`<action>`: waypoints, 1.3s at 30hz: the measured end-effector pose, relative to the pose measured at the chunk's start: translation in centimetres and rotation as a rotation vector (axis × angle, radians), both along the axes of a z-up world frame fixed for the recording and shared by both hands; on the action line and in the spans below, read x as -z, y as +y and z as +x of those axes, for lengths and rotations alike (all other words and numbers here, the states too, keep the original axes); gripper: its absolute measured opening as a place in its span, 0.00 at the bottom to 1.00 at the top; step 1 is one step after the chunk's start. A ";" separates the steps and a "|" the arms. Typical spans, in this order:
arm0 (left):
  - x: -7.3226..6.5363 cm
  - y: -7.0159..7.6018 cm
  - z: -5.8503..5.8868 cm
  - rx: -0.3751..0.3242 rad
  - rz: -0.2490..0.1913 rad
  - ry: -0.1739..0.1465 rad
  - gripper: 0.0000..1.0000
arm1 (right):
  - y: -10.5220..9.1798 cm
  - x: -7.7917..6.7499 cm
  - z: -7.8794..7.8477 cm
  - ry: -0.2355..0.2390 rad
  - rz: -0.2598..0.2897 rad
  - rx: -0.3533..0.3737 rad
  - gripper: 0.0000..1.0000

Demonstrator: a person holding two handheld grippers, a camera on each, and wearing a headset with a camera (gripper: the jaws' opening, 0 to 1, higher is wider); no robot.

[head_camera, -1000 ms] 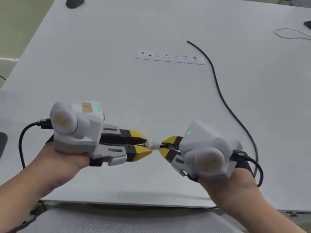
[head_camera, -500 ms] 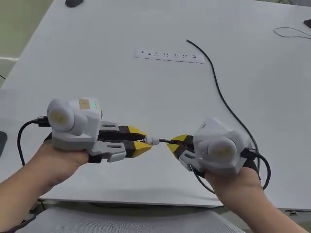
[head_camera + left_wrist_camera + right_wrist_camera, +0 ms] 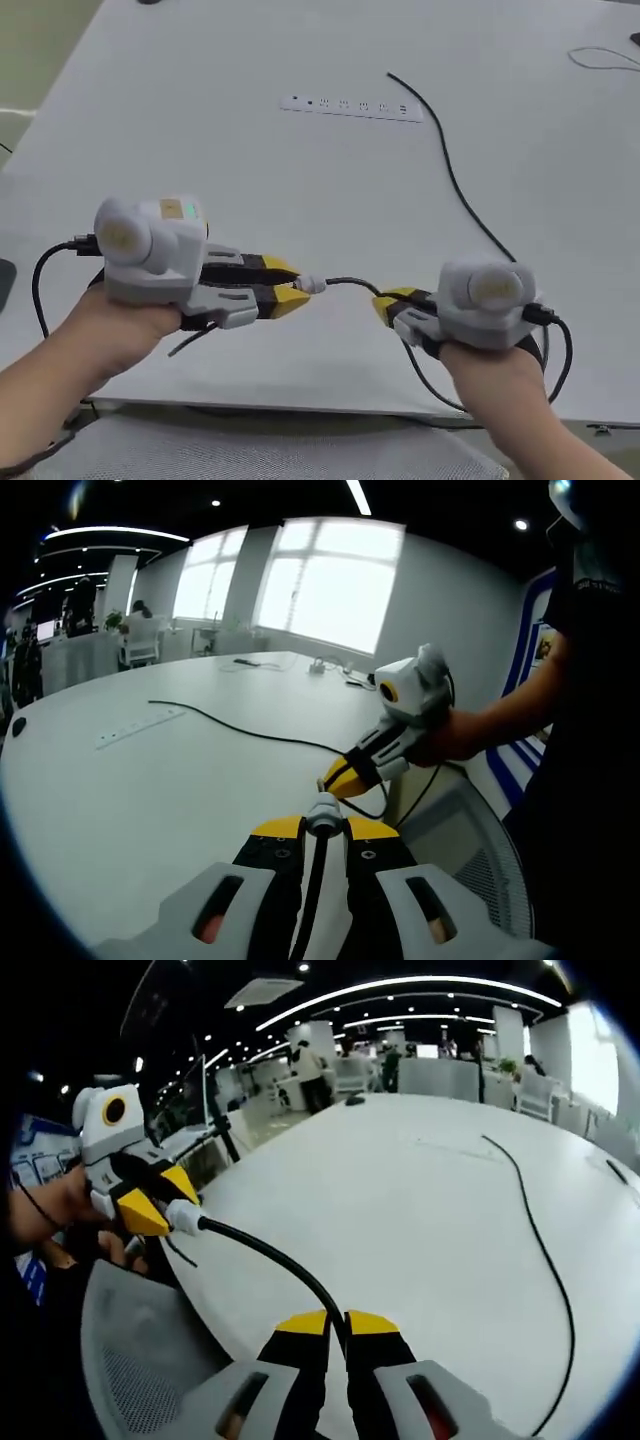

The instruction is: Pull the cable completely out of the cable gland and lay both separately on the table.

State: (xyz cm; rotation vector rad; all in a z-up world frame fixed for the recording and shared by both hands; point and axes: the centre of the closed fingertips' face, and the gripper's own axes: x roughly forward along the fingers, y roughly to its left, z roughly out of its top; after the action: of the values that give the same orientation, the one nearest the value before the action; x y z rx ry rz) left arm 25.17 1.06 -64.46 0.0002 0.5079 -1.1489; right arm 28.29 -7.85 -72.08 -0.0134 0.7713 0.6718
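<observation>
Above the table's near edge my left gripper [image 3: 293, 287] is shut on a small white cable gland [image 3: 311, 285], whose tip pokes out past the yellow fingertips [image 3: 323, 815]. A black cable [image 3: 350, 283] runs out of the gland and arcs right into my right gripper [image 3: 383, 301], which is shut on it. The right gripper view has the cable [image 3: 275, 1259] curving from its own shut tips [image 3: 335, 1322] to the gland [image 3: 184, 1219] in the left gripper [image 3: 152, 1207]. In the left gripper view the right gripper [image 3: 336, 777] is beyond the gland. A loose cable end hangs under the left gripper.
A white power strip [image 3: 350, 107] lies at mid-table with a long black cord [image 3: 450, 175] trailing toward the right edge. A thin white wire [image 3: 600, 58] lies at the far right. A grey mesh chair [image 3: 260, 450] sits below the table's near edge.
My right gripper has moved right, away from the left one. The stretch of black cable showing between the gland and the right gripper has grown from almost nothing to a clear arc.
</observation>
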 end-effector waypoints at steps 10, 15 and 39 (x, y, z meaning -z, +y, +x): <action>-0.1 0.0 0.0 -0.004 -0.004 0.003 0.15 | -0.9 1.4 -0.1 0.095 0.036 0.082 0.00; 0.0 0.4 0.2 -0.009 0.002 0.006 0.15 | -0.3 1.3 -0.5 0.071 0.004 -0.001 0.01; -0.2 0.1 0.9 -0.002 0.016 0.009 0.15 | 4.0 -4.8 -1.1 -0.229 -0.143 -0.354 0.23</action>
State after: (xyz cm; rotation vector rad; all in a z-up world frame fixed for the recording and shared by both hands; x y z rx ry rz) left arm 26.03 1.18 -64.30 0.0084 0.5254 -1.1433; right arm 27.16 -3.86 -67.25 -0.3585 0.5978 0.9308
